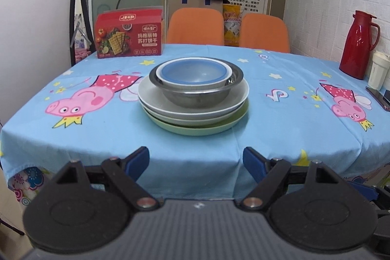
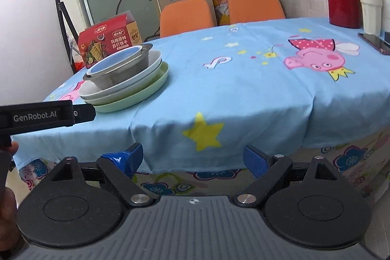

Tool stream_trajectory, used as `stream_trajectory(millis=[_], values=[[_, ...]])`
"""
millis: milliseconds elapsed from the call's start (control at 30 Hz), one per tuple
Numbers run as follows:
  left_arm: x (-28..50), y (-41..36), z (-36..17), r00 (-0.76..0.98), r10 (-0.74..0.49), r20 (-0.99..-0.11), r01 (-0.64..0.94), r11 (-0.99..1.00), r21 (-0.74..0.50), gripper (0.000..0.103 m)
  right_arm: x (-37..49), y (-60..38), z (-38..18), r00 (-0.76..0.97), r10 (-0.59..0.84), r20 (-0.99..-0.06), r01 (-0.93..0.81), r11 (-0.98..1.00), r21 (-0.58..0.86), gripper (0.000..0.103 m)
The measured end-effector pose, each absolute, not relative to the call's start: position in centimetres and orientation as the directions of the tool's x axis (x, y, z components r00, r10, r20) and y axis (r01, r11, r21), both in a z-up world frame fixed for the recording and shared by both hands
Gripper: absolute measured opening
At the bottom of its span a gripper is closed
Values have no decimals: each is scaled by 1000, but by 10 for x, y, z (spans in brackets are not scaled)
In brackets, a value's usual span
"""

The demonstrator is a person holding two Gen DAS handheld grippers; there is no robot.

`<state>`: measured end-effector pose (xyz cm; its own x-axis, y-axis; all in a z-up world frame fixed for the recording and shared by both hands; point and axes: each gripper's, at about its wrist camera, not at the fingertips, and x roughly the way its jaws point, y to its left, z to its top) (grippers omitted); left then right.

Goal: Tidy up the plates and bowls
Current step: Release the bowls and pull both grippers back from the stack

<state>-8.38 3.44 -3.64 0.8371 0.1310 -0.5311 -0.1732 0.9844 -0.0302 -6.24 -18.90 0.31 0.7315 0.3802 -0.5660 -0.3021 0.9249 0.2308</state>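
One stack of dishes stands in the middle of the table. A blue-rimmed white bowl [image 1: 193,72] sits in a steel bowl [image 1: 197,94]. That rests on two white plates [image 1: 151,94] over a green plate [image 1: 195,129]. The stack shows at the left in the right wrist view [image 2: 126,79]. My left gripper [image 1: 196,162] is open and empty, in front of the table edge, facing the stack. My right gripper [image 2: 193,158] is open and empty, in front of the table edge, right of the stack. The left gripper's body [image 2: 43,116] shows at the left.
The table has a blue cartoon tablecloth [image 1: 280,118]. A red cracker box [image 1: 129,34] stands at the back left. A red thermos [image 1: 358,45], a white cup [image 1: 377,72] and a phone [image 1: 379,98] are at the right. Two orange chairs [image 1: 195,26] stand behind.
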Motion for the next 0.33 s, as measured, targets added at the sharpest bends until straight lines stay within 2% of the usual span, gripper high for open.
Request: stream_trajectory(millis=[133, 333], values=[[-83, 36, -41, 829, 124, -545, -170, 985, -35, 81, -63, -189, -6, 723, 367, -586, -293, 930, 221, 76], [-90, 34, -36, 856, 140, -498, -175, 984, -23, 81, -67, -192, -7, 723, 376, -580, -291, 927, 237, 76]])
